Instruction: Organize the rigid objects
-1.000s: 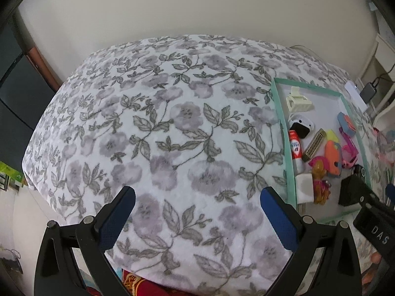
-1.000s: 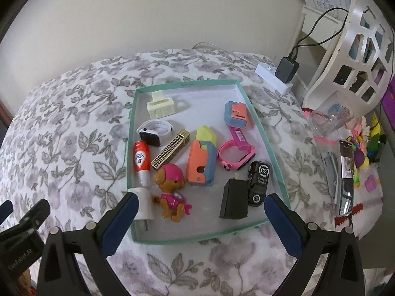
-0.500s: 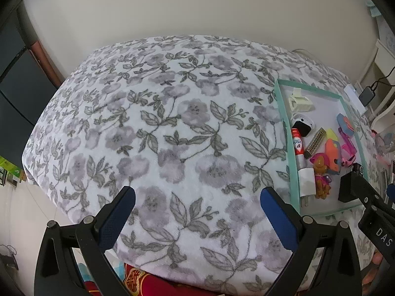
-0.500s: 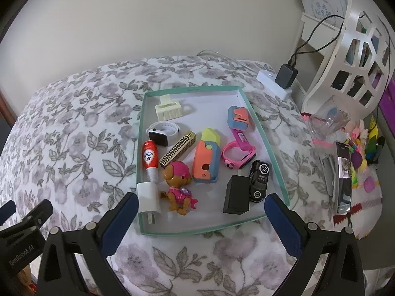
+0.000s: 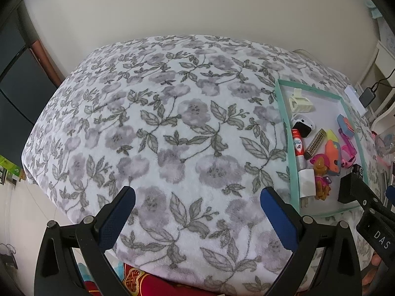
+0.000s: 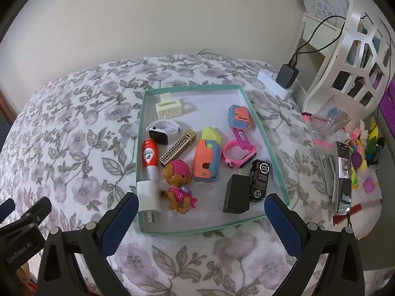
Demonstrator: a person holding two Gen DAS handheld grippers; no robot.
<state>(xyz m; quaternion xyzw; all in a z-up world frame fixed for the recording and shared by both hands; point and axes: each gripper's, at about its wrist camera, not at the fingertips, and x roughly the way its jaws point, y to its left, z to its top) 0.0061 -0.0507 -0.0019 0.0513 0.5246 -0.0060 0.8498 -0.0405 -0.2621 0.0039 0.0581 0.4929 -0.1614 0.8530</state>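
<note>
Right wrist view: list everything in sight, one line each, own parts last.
tray: 1, teal rim, on bedspread
hair claw: 1, cream, tray far left
white watch: 1, tray left
tube: 1, red, tray left edge
gold bar: 1, beside tube
white plug: 1, tray near left
puppy toy: 1, pink and brown, tray near side
folding toys: 2, orange, blue, yellow, tray centre and far right
pink watch: 1, tray right
black adapter: 1, tray near right
toy car: 1, black, beside adapter
bedspread: 1, floral
power strip: 1, white, far right
right tool: open
left tool: open
</note>
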